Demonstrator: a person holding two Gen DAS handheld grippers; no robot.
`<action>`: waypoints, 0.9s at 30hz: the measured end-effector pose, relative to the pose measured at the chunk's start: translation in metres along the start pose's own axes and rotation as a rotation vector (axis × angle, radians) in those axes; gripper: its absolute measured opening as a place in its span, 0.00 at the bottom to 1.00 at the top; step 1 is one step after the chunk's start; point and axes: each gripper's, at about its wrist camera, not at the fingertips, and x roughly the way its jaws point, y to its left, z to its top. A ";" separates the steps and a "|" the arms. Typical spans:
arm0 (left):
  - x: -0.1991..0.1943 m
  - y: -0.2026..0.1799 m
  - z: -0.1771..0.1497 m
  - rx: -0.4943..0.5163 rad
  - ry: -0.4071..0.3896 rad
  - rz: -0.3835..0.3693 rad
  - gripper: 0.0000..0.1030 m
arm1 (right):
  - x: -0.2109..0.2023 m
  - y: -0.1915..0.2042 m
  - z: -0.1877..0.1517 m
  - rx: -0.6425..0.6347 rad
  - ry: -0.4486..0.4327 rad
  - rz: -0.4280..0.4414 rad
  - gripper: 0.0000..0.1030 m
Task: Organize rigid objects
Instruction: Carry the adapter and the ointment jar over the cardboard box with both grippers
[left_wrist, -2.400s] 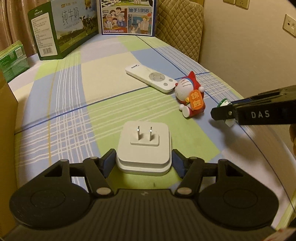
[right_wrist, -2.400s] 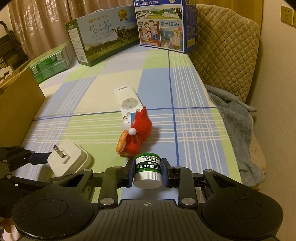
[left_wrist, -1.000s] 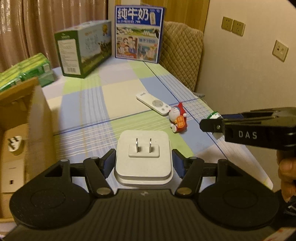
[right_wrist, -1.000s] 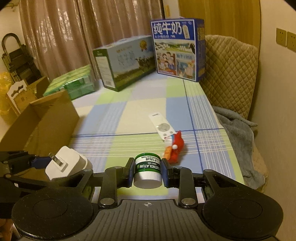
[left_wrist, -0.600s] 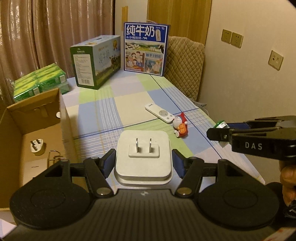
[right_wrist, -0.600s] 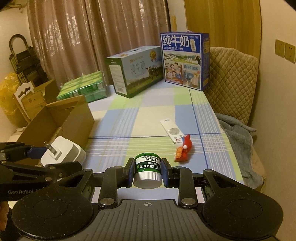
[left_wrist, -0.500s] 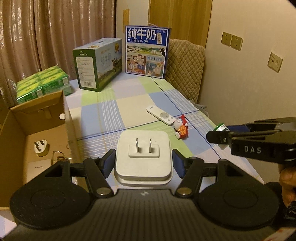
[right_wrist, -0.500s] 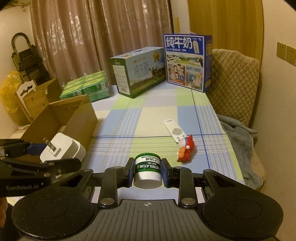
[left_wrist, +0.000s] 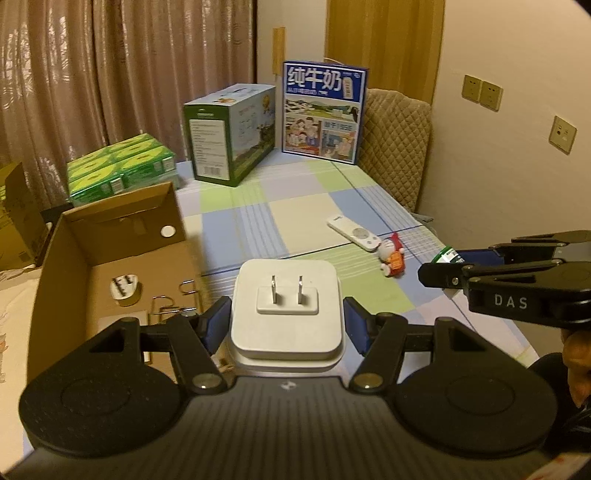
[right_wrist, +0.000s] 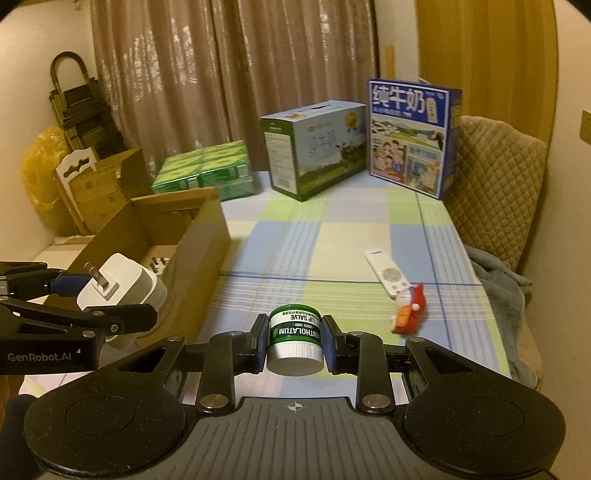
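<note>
My left gripper (left_wrist: 286, 317) is shut on a white square power adapter (left_wrist: 285, 314), prongs facing away, held in the air above the bed near the open cardboard box (left_wrist: 59, 258). My right gripper (right_wrist: 294, 339) is shut on a small green and white lip salve jar (right_wrist: 294, 338). In the right wrist view the adapter (right_wrist: 122, 286) and left gripper (right_wrist: 92, 306) hang at the left, by the box (right_wrist: 192, 236). The jar (left_wrist: 447, 255) shows at the right of the left wrist view. A white remote (left_wrist: 353, 233) and a red cat figurine (left_wrist: 393, 256) lie on the checked bedspread (left_wrist: 280, 214).
Inside the box lie a white plug (left_wrist: 125, 290) and metal clips (left_wrist: 171, 308). Two milk cartons (left_wrist: 231, 133) (left_wrist: 323, 110) and green packs (left_wrist: 120, 168) stand at the far end. A quilted chair (right_wrist: 495, 177) and grey blanket (right_wrist: 498, 280) are on the right.
Both grippers have risen and pulled back from the bedspread with their objects still held. The cardboard box and its contents have come further into view on the left.
</note>
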 end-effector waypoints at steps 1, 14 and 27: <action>-0.001 0.003 0.000 -0.003 0.000 0.005 0.58 | 0.001 0.003 0.001 -0.005 0.001 0.004 0.26; -0.015 0.056 -0.005 -0.038 0.002 0.078 0.58 | 0.027 0.044 0.010 -0.062 0.017 0.061 0.26; -0.023 0.114 -0.012 -0.079 0.017 0.151 0.58 | 0.057 0.088 0.023 -0.114 0.037 0.126 0.26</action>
